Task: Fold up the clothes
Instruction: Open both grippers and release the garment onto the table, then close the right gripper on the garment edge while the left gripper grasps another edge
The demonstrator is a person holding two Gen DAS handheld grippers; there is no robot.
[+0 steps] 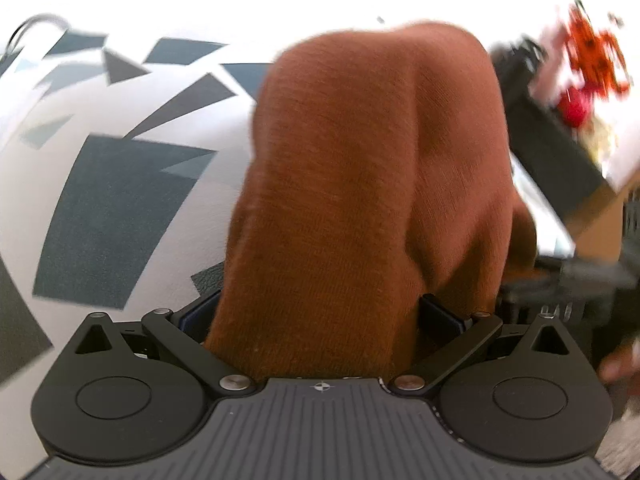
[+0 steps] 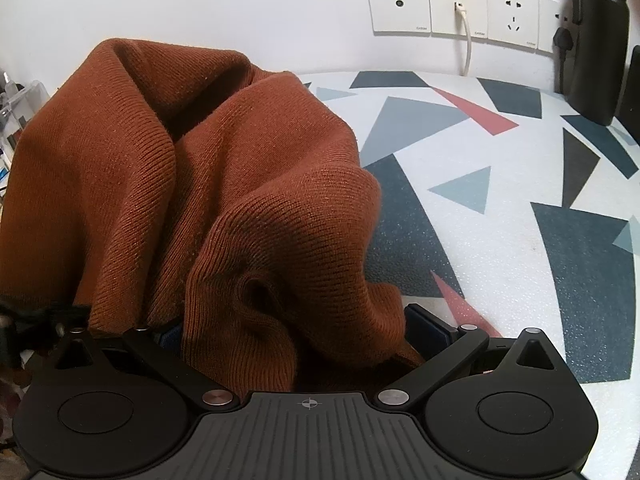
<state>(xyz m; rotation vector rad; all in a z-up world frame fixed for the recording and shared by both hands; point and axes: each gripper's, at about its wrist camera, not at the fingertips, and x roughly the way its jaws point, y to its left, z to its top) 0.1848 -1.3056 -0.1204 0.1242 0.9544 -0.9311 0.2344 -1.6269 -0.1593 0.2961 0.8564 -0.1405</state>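
Both grippers, left (image 1: pixel 320 320) and right (image 2: pixel 304 340), clamp a rust-brown knit garment (image 2: pixel 180 168), lifted above the patterned table (image 2: pixel 500 208), probably for spreading.

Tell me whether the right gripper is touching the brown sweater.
Touching. In the right wrist view the brown sweater bunches between the right gripper's fingers, with no gap showing where knit meets pad.

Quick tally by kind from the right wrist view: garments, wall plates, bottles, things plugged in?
Brown knit garment: 1
White wall plates: 4 visible, the last partly hidden
Dark bottle: 1
White cable and black plug in the plates: 2
Total: 8
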